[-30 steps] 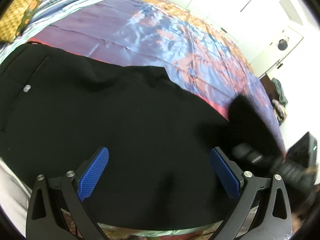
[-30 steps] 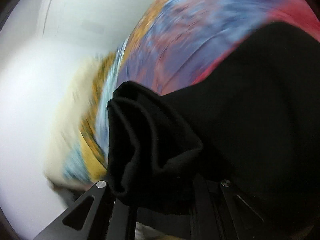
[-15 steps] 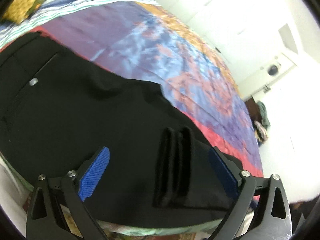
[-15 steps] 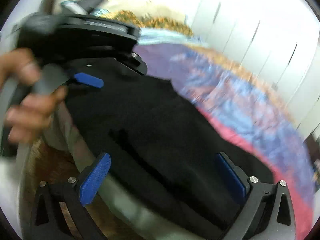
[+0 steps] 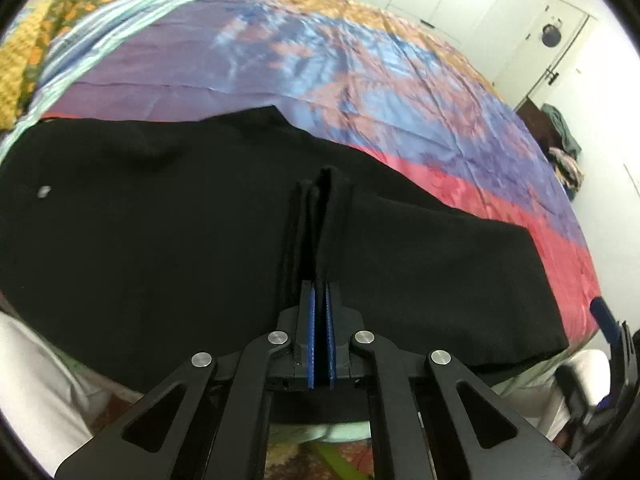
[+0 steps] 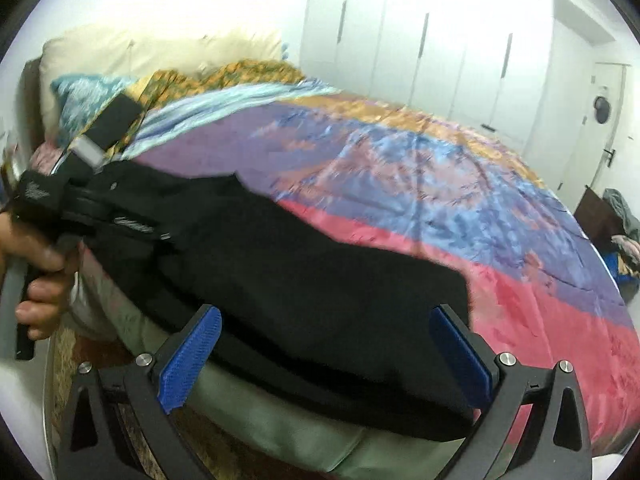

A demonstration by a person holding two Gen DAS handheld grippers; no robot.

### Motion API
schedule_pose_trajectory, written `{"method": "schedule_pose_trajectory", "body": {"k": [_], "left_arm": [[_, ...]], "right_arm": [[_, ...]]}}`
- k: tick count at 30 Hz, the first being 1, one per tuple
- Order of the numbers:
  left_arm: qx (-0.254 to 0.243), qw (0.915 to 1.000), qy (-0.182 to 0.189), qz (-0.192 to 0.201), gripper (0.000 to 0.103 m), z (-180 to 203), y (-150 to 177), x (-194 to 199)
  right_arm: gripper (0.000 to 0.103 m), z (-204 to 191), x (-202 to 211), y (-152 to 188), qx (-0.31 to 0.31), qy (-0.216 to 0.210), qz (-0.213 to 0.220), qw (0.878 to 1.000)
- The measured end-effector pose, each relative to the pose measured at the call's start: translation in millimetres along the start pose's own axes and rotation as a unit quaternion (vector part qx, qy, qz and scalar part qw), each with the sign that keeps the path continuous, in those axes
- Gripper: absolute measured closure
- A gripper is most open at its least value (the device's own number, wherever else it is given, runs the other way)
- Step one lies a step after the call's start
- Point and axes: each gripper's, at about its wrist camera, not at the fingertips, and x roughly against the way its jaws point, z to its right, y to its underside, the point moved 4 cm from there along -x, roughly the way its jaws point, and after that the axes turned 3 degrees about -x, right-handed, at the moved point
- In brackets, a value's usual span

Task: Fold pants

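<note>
Black pants (image 5: pixel 160 232) lie flat along the near edge of the bed, folded back on themselves, with a small silver button (image 5: pixel 43 191) at the left end. My left gripper (image 5: pixel 320 292) is shut on a pinched ridge of layered pant fabric (image 5: pixel 320 216) near the middle of the pants. In the right wrist view the pants (image 6: pixel 320 280) stretch across the bed edge. My right gripper (image 6: pixel 324 344) is open and empty, its blue pads either side of the pants' near edge. The left gripper (image 6: pixel 132 224) and the hand holding it show at the left there.
A colourful bedspread (image 5: pixel 360 72) covers the bed; a patterned pillow (image 5: pixel 24 72) and cream pillows (image 6: pixel 152 52) lie at its head. White wardrobe doors (image 6: pixel 440 40) line the far wall. A door and a clothes pile (image 6: pixel 620 236) are at right. Patterned rug (image 6: pixel 68 360) lies below the bed edge.
My right gripper let go of the pant end, laid it by the left gripper and pulled back open. My left gripper shut on that layered edge.
</note>
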Motion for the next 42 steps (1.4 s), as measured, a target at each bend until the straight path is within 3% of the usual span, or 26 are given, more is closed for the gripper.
{"method": "schedule_pose_trajectory", "body": {"k": [2,5,6,8,9,10,11,15,17,21,23,27,31,34,37,41,42], "left_arm": [[-0.013,0.9998,0.000,-0.014,0.099,-1.3,4.6,-11.4],[-0.029,0.9995,-0.005,-0.011,0.094,2.1,3.3,-15.0],[-0.031,0.9995,-0.008,-0.008,0.086,3.0,2.6,-13.7],[-0.026,0.9996,-0.007,0.002,0.054,2.8,0.6,-8.4],[-0.020,0.9996,-0.016,0.013,0.031,-0.2,-0.5,-4.3],[-0.011,0.9992,-0.028,0.025,0.021,-3.8,-1.8,-2.1],[-0.004,0.9989,-0.035,0.031,0.021,-6.6,-2.9,-2.7],[-0.023,0.9978,-0.060,-0.015,0.023,-9.6,0.7,-28.3],[-0.037,0.9970,-0.068,-0.008,0.023,-4.8,1.9,-30.0],[-0.062,0.9961,-0.062,-0.005,0.039,2.7,5.2,-32.0],[-0.078,0.9946,-0.067,-0.002,0.040,5.7,6.8,-33.1],[-0.079,0.9946,-0.067,0.000,0.040,4.4,5.4,-33.3],[-0.078,0.9947,-0.067,0.000,0.040,4.7,3.6,-34.6],[-0.078,0.9949,-0.064,0.000,0.040,3.5,4.1,-34.8],[-0.078,0.9948,-0.065,0.001,0.039,3.6,4.3,-35.1],[-0.081,0.9947,-0.063,0.001,0.039,2.4,4.8,-34.7],[-0.082,0.9946,-0.063,0.002,0.039,2.3,5.0,-34.5]], "right_arm": [[0.000,8.1,-1.9,-2.4,-0.027,-0.004,-0.005,1.000],[0.000,14.3,-27.6,8.5,-0.069,-0.049,-0.063,0.994],[0.000,13.9,-38.8,14.9,-0.080,-0.068,-0.089,0.990],[0.000,12.7,-54.2,24.9,-0.090,-0.081,-0.123,0.985],[0.000,11.2,-56.1,27.0,-0.086,-0.078,-0.125,0.985],[0.000,9.3,-56.6,26.8,-0.079,-0.075,-0.123,0.986],[0.000,7.2,-57.1,26.3,-0.072,-0.074,-0.123,0.987],[0.000,2.0,-61.6,29.2,-0.057,-0.065,-0.125,0.988],[0.000,0.0,-62.3,30.6,-0.050,-0.061,-0.126,0.989],[0.000,-0.8,-61.4,30.9,-0.041,-0.058,-0.127,0.989],[0.000,3.3,-55.4,23.6,-0.057,-0.068,-0.124,0.988],[0.000,35.7,-30.2,-16.2,-0.132,-0.094,-0.071,0.984],[0.000,74.3,-34.3,-50.4,-0.151,-0.103,-0.058,0.981],[0.000,98.0,-42.3,-56.5,-0.163,-0.100,-0.055,0.980],[0.000,110.1,-63.2,-35.0,-0.182,-0.115,-0.086,0.973],[0.004,112.0,-111.8,37.0,-0.200,-0.114,-0.228,0.946],[0.007,113.6,-109.4,40.3,-0.200,-0.114,-0.217,0.949]]}}
